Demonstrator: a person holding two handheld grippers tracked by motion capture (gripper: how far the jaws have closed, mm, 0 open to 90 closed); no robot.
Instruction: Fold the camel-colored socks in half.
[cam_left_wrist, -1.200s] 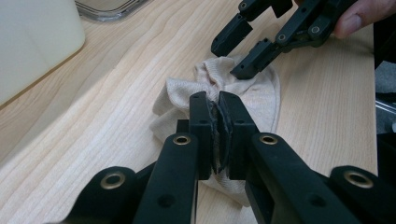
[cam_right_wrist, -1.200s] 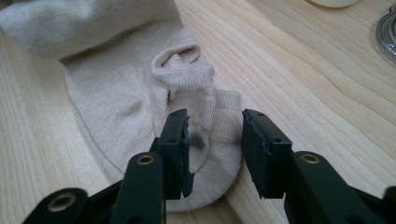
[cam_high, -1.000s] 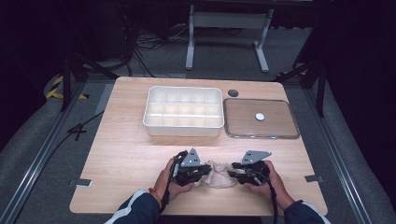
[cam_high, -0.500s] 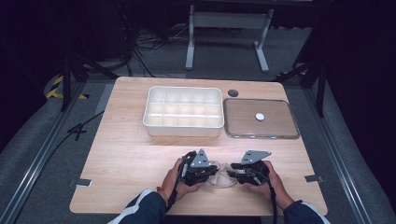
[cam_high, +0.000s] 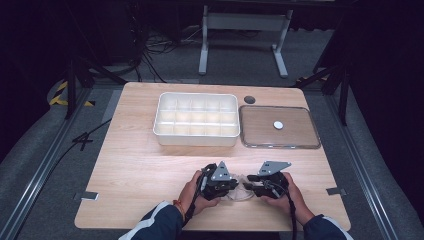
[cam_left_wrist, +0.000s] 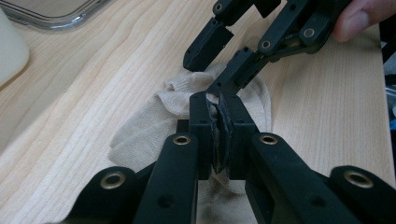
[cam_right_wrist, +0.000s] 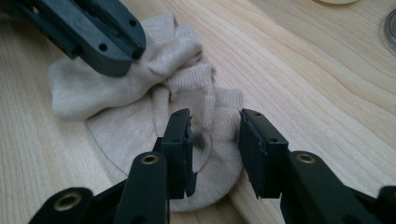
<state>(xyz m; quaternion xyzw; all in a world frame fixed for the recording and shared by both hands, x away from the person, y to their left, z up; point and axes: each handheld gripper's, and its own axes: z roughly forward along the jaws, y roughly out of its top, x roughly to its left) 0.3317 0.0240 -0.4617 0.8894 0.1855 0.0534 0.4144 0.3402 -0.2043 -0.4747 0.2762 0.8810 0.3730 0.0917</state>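
A crumpled beige sock (cam_right_wrist: 140, 88) lies on the wooden table near its front edge, between both grippers; in the high view the sock (cam_high: 242, 192) is mostly hidden by them. My left gripper (cam_left_wrist: 219, 126) is shut, with a fold of the sock (cam_left_wrist: 154, 126) pinched between its jaws. My right gripper (cam_right_wrist: 215, 149) is open, its jaws low over the sock's rounded end, straddling a ridge of fabric. In the high view the left gripper (cam_high: 233, 184) and right gripper (cam_high: 251, 186) face each other, tips almost meeting.
A white compartment tray (cam_high: 196, 131) sits at the back centre of the table (cam_high: 135, 170). Right of it lies a clear flat lid (cam_high: 295, 140) with a small white disc (cam_high: 278, 125) on it. A dark round hole (cam_high: 249, 99) is behind them.
My left gripper has shifted right, toward the right gripper and the sock. The right gripper has stayed nearly in place.
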